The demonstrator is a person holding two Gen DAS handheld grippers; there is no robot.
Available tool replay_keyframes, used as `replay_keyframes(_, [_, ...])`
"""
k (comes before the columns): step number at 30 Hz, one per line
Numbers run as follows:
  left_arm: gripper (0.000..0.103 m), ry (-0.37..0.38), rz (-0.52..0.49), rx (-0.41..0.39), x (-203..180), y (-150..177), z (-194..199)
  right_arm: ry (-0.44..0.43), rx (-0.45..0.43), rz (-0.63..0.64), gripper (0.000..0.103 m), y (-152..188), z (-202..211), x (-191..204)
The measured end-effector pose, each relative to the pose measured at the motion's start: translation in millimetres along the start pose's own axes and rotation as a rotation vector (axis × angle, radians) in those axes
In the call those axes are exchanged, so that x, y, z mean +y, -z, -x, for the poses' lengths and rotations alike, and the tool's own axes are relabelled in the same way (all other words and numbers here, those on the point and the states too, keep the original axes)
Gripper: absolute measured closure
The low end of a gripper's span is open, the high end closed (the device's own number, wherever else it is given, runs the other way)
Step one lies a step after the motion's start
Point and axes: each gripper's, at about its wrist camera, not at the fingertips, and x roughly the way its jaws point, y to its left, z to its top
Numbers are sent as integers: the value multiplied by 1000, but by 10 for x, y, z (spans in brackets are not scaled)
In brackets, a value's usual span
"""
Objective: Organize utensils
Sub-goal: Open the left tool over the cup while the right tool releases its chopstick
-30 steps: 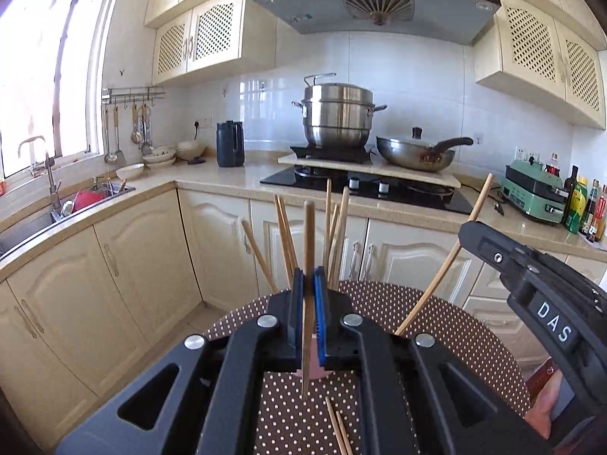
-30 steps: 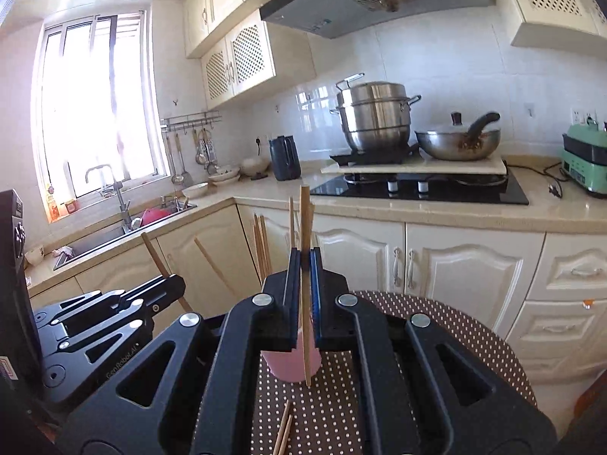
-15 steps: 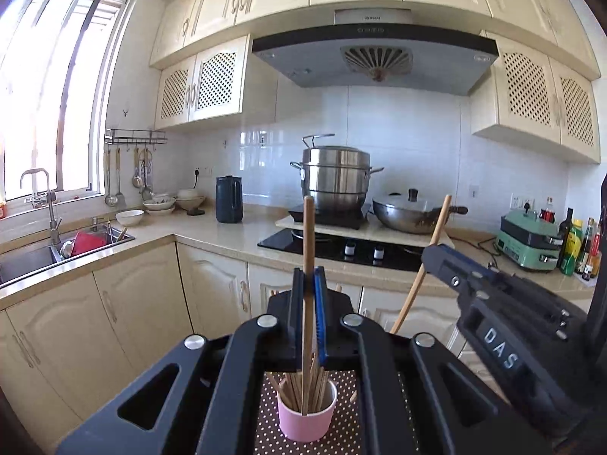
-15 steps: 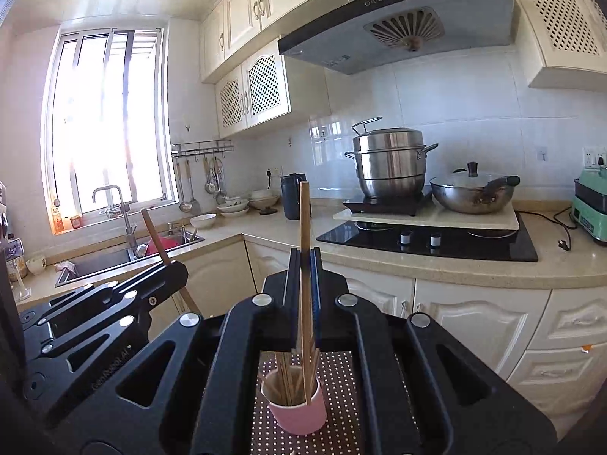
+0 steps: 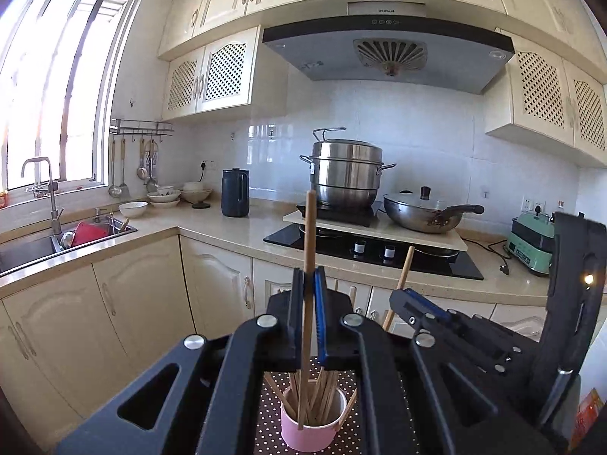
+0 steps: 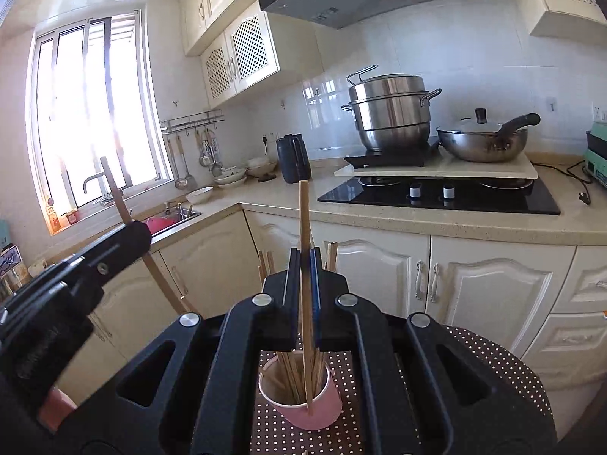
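Note:
A pink cup (image 5: 311,432) (image 6: 307,409) with several wooden chopsticks in it stands on a brown dotted round table (image 6: 493,356). My left gripper (image 5: 309,276) is shut on one upright wooden chopstick (image 5: 310,235), held above the cup. My right gripper (image 6: 304,254) is shut on another upright chopstick (image 6: 303,212), its lower end hanging over the cup's mouth. In the left wrist view the right gripper (image 5: 402,295) shows at the right with its chopstick. In the right wrist view the left gripper (image 6: 129,231) shows at the left with its own chopstick (image 6: 114,189).
Cream cabinets (image 5: 144,303) and a counter run behind the table. On the hob (image 5: 371,250) stand a steel steamer pot (image 5: 345,170) and a wok (image 5: 421,212). A sink (image 5: 34,246) lies at the left, a dark kettle (image 5: 235,193) and a green appliance (image 5: 531,239) on the counter.
Both grippers rose with their chopsticks, so the cup now sits lower in both views. The right gripper shifted sideways, closer to the left one.

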Motion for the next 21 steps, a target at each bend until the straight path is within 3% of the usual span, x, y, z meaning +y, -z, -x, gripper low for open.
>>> replay_keyframes(13, [97, -3, 11, -13, 16, -79, -156, -20, -45, 22, 97, -169, 28, 92])
replay_keyframes(21, [97, -28, 13, 100, 109, 280, -494, -9, 98, 24, 97, 182, -311, 0])
